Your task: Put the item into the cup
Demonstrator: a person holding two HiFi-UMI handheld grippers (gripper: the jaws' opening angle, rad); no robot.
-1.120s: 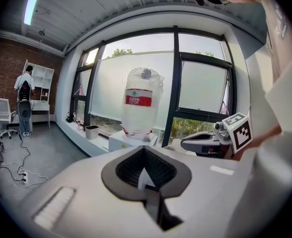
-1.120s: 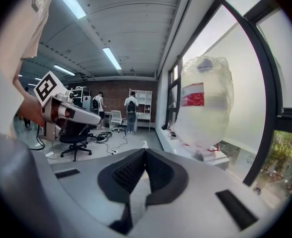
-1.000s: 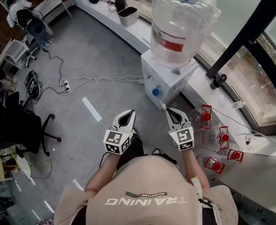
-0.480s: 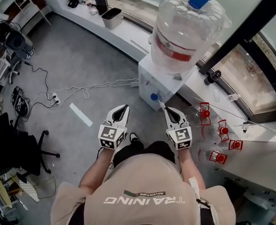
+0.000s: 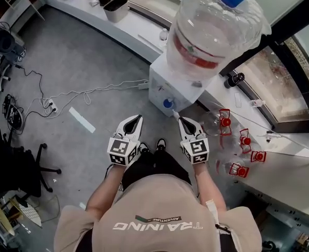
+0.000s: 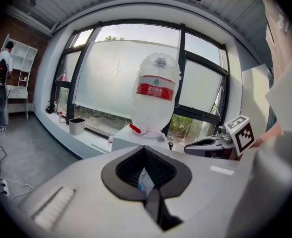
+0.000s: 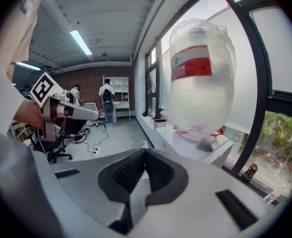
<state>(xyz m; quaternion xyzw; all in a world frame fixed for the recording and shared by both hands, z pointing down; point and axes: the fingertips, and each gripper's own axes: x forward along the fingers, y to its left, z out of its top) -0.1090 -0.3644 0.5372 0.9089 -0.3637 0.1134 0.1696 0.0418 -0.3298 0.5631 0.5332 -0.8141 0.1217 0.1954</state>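
Two tools are held out side by side just ahead of the person's chest (image 5: 157,203), above the grey floor (image 5: 91,62). The left tool (image 5: 136,121) is clamped shut, and a small white item (image 6: 145,181) with a blue mark is pinched in the near part of its black pads. So the task's thing is already in the grip, not lying anywhere. The right tool (image 5: 181,121), just to the right, is closed as well, on a thin pale strip (image 7: 136,192) whose white tip can be seen poking out past the jaws. What that strip is cannot be told.

Nothing has been put into a cup yet, it is judged: the pick-up is done, the drop is all to come. No cup can be made out for certain.

Farther off, straight ahead of both tools, a white water dispenser (image 5: 164,91) is seen with a big clear bottle (image 5: 212,30) standing on it. To its right, on the white window ledge (image 5: 301,167), a few clear things with red caps (image 5: 225,122) are scattered, too small to be called cups. Far left, cables (image 5: 91,92) are strewn over the floor.

What is left, by the look of it: a cup to be found, the item carried over its mouth, and the left tool's jaws let apart.
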